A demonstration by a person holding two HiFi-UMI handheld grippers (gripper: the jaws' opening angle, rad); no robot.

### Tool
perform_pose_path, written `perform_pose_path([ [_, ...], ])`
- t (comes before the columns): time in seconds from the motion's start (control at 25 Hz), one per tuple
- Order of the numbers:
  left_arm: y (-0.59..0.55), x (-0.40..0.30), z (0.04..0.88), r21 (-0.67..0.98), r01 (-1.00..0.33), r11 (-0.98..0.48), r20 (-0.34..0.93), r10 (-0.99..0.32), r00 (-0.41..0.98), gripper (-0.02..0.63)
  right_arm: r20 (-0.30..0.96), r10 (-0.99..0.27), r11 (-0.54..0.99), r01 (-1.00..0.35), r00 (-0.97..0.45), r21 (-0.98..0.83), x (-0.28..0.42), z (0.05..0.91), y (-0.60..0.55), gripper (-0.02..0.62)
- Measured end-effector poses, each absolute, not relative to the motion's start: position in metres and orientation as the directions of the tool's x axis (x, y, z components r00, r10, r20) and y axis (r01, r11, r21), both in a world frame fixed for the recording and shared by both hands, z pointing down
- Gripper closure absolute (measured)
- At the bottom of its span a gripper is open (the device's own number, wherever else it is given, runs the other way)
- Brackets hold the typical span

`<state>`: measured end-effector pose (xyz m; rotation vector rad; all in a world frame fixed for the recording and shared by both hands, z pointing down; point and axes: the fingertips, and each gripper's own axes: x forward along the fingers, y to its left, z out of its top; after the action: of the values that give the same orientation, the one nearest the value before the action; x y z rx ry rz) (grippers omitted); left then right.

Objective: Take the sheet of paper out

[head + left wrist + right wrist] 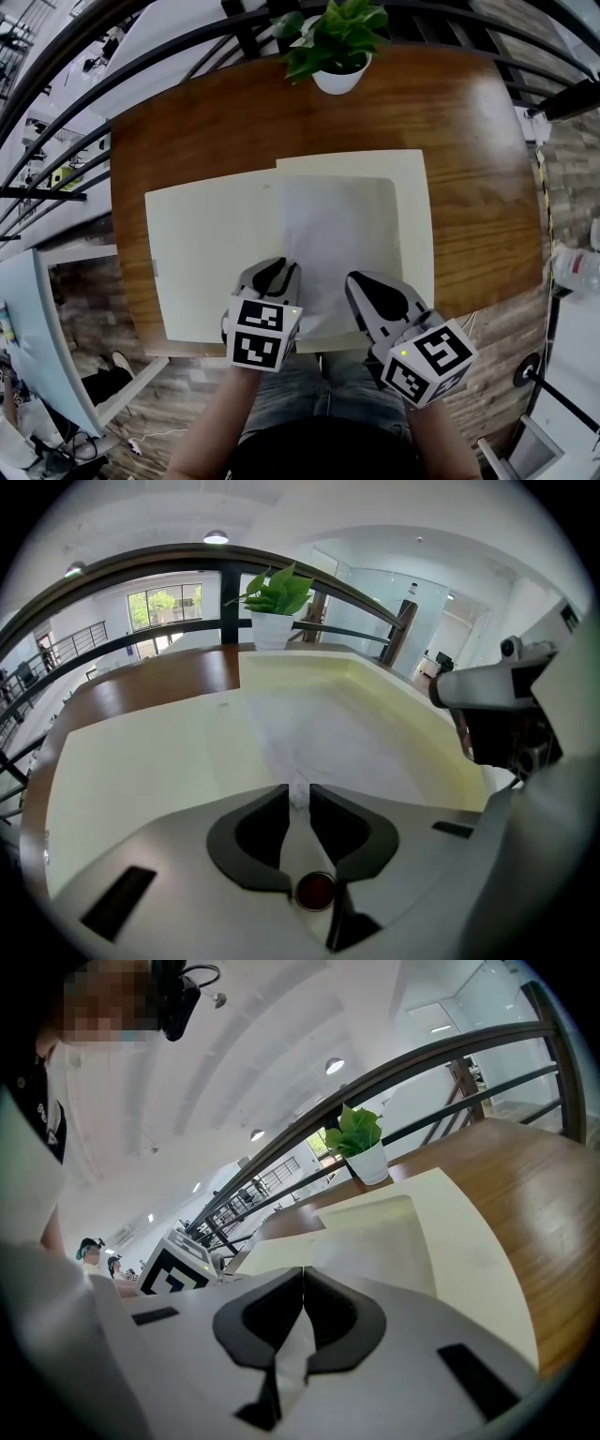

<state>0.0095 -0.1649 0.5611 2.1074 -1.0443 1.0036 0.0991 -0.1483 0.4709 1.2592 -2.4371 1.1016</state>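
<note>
Gripper views reveal right gripper [302, 1274] jaws clamping the sheet of paper [337, 244], left gripper [300, 794] jaws closing round it.

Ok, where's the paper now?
Head view, centre: sheet of paper lies on the folder's right half, near edge pinched by right gripper, left gripper's jaws closing on it.

White creased sheet of paper [333, 248] lies flat on an open cream folder [206, 253].
</note>
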Motion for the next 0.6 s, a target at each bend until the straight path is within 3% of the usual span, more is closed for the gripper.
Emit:
perform_pose_path([
  [0.12,-0.167,0.0062,0.5615,0.153,-0.836,-0.528,0.821,-0.403,0.405,0.556,0.465,-0.627,0.367,-0.764,-0.625,-0.531,0.0984,0.4703,-0.1488,0.569],
  [0.6,-0.1691,0.0015,0.5601,0.168,-0.818,-0.55,0.809,-0.398,0.433,0.586,0.465,-0.636,0.369,-0.772,-0.616,-0.519,0.0942,0.4688,-0.1483,0.569],
])
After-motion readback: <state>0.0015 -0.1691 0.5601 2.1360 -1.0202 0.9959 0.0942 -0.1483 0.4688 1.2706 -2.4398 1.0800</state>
